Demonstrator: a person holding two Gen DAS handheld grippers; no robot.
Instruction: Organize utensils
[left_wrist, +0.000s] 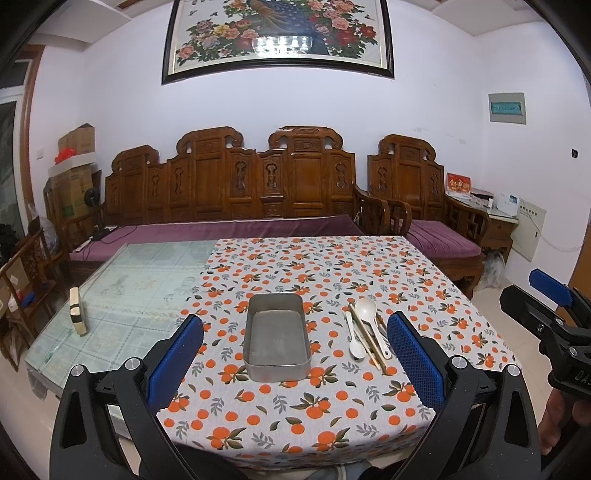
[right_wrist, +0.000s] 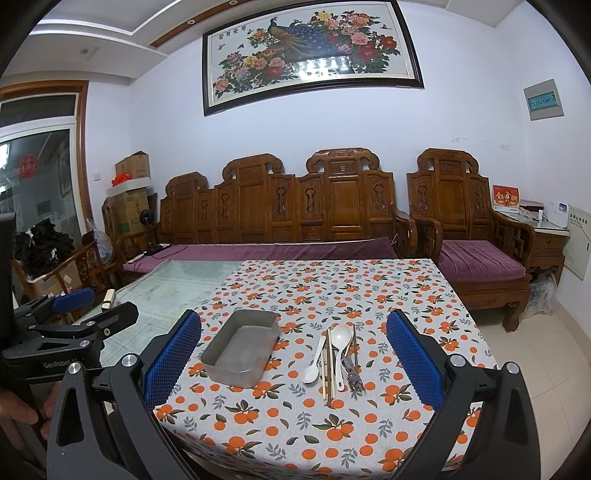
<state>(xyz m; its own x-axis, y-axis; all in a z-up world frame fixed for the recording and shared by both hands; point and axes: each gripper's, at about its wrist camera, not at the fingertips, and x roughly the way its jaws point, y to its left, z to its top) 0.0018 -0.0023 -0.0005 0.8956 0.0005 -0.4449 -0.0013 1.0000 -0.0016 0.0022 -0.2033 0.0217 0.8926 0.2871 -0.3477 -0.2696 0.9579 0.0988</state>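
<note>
Left wrist view: we see our left gripper (left_wrist: 295, 354) with fingers wide apart, the metal tray (left_wrist: 276, 341) lying between and ahead of them, nothing in it.
Utensils: the pile of spoons and chopsticks (left_wrist: 365, 338) lies just inside the right finger.
Right wrist view: our right gripper (right_wrist: 293, 358) also spread; only here a fork (right_wrist: 352, 373) shows in the pile, centred ahead.
Tablecloth (right_wrist: 295, 424): under everything.

I see an empty rectangular metal tray (left_wrist: 276, 341), dull grey with rounded corners, sitting flat on the orange-print tablecloth (left_wrist: 332, 266); just to its right lies a loose bundle of utensils: a large white spoon (right_wrist: 340, 341), a small white spoon (right_wrist: 312, 369), wooden chopsticks (right_wrist: 328, 373), and what I take for metal forks (right_wrist: 352, 376), all lying roughly parallel.
</note>
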